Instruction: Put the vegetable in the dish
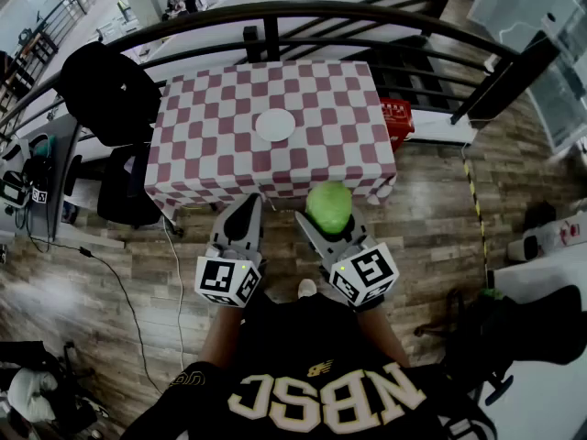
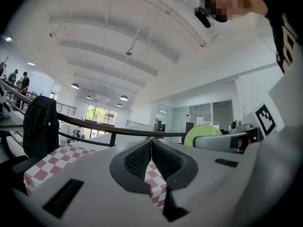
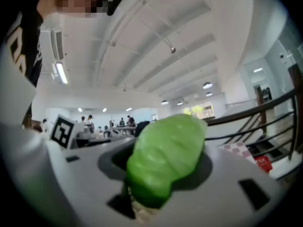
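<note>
Green leafy vegetable point(image 3: 166, 159) up in the air, and it is clamped between the jaws of the right gripper point(image 1: 328, 220), which stand wide around its rounded bulk; in the right gripper view it fills the whole gap, pale stem end nearest the camera, leafy end pointing away. From the head view it hangs just short of the near edge of the table point(image 1: 197, 149), over the wooden floor point(image 1: 431, 209), and well apart from the dish point(image 1: 275, 125). That dish, round and white, sits near the middle of the red-and-white checked cloth. Beside the vegetable, the left gripper point(image 1: 246, 205) is level with the right one, its jaws pressed together with nothing in them; its own view shows the two dark pads meeting along one line, the checked cloth beyond them. Behind the table runs a dark curved railing point(image 1: 275, 12). A black jacket point(image 1: 108, 90) hangs over a chair at the table's left end, and a red crate point(image 1: 396, 119) sits just past its right end.
</note>
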{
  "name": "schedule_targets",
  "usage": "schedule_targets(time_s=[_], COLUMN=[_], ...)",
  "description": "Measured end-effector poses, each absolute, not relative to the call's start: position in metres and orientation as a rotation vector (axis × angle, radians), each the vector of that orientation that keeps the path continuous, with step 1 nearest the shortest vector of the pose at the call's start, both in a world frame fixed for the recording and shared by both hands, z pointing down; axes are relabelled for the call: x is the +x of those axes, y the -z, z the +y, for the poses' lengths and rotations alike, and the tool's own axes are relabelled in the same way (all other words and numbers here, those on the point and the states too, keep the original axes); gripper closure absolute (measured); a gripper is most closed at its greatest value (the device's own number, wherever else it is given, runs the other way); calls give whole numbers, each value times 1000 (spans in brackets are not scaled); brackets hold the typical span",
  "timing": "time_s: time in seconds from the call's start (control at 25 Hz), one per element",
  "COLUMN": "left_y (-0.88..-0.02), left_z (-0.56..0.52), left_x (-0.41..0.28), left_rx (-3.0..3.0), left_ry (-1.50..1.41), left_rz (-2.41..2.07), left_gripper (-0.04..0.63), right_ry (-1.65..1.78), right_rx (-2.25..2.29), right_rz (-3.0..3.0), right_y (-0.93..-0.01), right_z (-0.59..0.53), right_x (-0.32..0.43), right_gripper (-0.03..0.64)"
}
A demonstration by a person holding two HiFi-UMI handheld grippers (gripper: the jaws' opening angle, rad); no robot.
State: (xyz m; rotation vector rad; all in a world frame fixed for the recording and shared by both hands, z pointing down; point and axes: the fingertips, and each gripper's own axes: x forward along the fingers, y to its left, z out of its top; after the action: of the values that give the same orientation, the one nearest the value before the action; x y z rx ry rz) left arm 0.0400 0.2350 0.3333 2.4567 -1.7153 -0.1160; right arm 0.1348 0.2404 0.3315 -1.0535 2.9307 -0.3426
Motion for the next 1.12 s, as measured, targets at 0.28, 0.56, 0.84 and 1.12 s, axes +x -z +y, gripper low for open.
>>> schedule_targets(time_s=[0.28, 0.56, 0.84, 1.12], left_y=[-338, -353, -372, -371], left_z=[237, 207, 123, 13], left_x=[57, 45, -4, -90], left_rx=[2451, 2440, 2442, 2456], left_ry=[90, 94, 134, 141], left_rz=[-1745, -1726, -1673, -1673], left_gripper=[572, 572, 572, 572], right_ry=[398, 419, 469, 528], right_rx=[-1034, -1015, -1084, -1156], right_rz=[2907, 2939, 2946, 2917], right_y=[-343, -355, -375, -376], right_z=[238, 211, 135, 23], right_x=[154, 130, 89, 13], right_gripper=[403, 403, 403, 403])
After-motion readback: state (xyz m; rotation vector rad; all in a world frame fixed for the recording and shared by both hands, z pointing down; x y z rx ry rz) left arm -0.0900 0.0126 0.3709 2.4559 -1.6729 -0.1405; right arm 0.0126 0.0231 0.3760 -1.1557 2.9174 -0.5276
